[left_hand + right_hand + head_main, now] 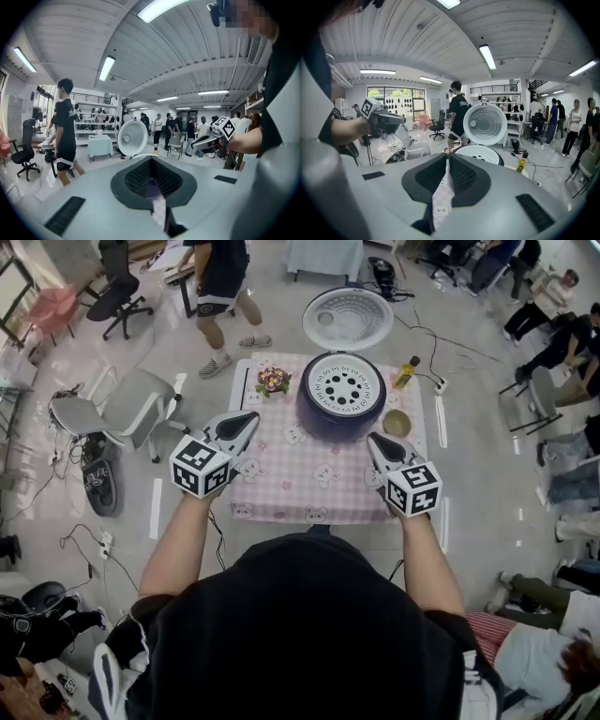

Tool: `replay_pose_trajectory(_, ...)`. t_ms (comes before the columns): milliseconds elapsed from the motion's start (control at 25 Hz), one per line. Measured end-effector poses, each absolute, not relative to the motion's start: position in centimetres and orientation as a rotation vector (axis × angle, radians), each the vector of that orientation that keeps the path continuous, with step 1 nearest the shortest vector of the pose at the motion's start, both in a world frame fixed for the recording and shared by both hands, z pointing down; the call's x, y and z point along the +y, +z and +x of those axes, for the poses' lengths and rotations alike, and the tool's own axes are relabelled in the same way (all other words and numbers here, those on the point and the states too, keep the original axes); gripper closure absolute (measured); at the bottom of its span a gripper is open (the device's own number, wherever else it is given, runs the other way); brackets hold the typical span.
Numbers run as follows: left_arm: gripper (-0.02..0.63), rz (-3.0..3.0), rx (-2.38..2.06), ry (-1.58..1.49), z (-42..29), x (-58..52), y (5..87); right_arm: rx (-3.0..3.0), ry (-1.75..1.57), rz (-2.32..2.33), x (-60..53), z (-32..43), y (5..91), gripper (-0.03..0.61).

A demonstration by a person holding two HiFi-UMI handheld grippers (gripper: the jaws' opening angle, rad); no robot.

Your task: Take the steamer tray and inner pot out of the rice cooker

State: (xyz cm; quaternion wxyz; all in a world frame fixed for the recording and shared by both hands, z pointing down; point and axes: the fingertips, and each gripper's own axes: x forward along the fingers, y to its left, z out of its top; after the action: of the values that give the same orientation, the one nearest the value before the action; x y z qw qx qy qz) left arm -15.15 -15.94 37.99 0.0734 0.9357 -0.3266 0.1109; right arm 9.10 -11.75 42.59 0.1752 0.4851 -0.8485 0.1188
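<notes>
The dark purple rice cooker (323,420) stands at the far middle of the pink checked table (281,493), its white lid (348,319) swung open behind it. A white steamer tray (342,385) with round holes sits in its mouth; the inner pot is hidden below. My left gripper (248,420) hovers at the cooker's left, shut and empty. My right gripper (374,440) hovers at its near right, jaws a narrow slit apart with nothing between them. In the right gripper view the steamer tray (480,153) and lid (485,124) lie just ahead of the right gripper (447,155). The left gripper (151,158) points past the lid (132,137).
A small flower pot (274,382) stands left of the cooker, a yellow bottle (406,372) at its right and a small bowl (397,423) near my right gripper. A grey chair (122,409) stands left of the table. A person (220,287) stands beyond it.
</notes>
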Motion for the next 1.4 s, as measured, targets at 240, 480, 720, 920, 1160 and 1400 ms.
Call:
replay_pose_trajectory(240, 0.594, 2.754, -1.003, 0.338, -13.1, -18.5, 39.7, -2.381, 0.326, 1.19, -15.8, 9.7, 45.1, 0.503)
replay_pose_trajectory(480, 0.592, 2.708, -1.031, 0.37, -12.8, -20.2, 41.7, -2.329, 0.291, 1.032, -19.3, 8.9, 48.5, 0.436)
replay_pose_trajectory(720, 0.594, 2.65, -1.046, 0.36, -12.4, -21.5, 43.9, -2.197, 0.116, 0.815, -20.6, 8.1, 51.5, 0.347)
replay_pose_trajectory(920, 0.592, 2.611, -1.049, 0.345, -12.5, -22.4, 44.7, -2.091, 0.006, 0.608, -21.6, 7.1, 54.1, 0.314)
replay_pose_trajectory(1160, 0.593, 2.574, -1.04, 0.354, -12.2, -22.6, 46.3, -1.99, -0.025, 0.406, -22.3, 7.0, 57.8, 0.302)
replay_pose_trajectory(1400, 0.592, 2.536, -1.05, 0.362, -12.1, -22.9, 47.7, -1.913, -0.012, 0.192, -21.8, 6.7, 61.2, 0.288)
